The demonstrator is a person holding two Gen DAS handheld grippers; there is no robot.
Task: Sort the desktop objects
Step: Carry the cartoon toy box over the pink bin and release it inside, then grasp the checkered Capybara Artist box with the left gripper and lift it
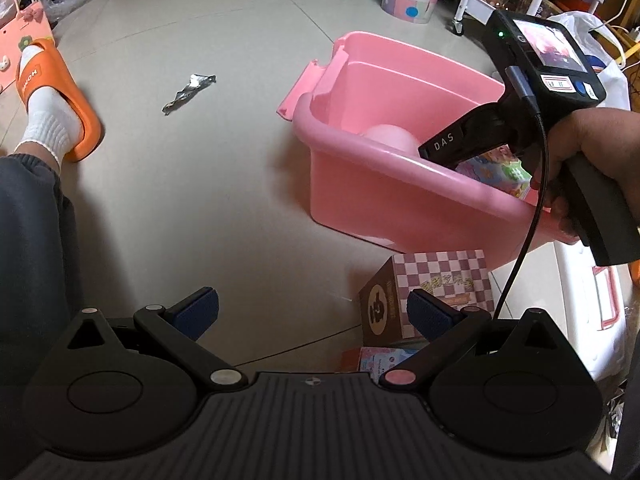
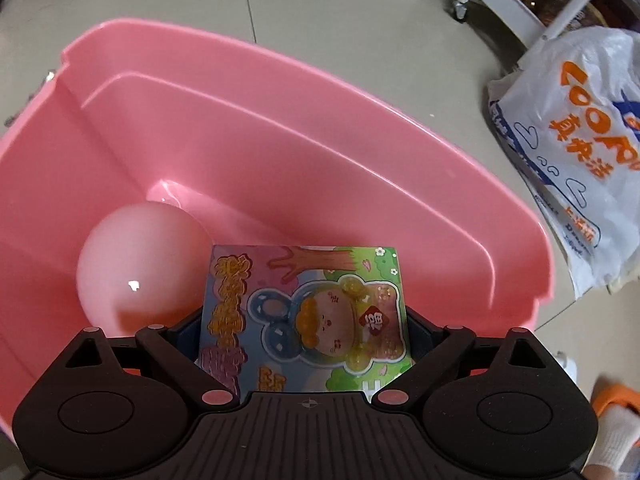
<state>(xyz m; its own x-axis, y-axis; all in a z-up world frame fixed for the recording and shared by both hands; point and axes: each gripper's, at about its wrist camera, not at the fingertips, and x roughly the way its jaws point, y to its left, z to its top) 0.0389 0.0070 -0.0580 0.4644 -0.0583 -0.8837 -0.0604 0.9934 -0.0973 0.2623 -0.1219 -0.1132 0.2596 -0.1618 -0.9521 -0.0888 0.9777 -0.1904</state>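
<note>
Tiled floor [image 1: 224, 168], cluttered edges; pink bin [image 1: 384, 200] sits on it. Right gripper [image 2: 304, 320] over bin interior, fingers clamped on cartoon-print box [image 2: 308, 312], pink ball [image 2: 140, 264] just beside it in bin. Left gripper [image 1: 312, 312] spread wide, empty, hovering above floor; checkered box [image 1: 440, 284] near its right finger. Step judged: dropping box into bin. Advice: lower box beside ball, not onto it; release only once box is well below rim; lift straight up.

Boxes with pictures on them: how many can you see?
3. One box held by the right tool over the pink tub; a checkered box and another on the floor. More may be hidden.
</note>
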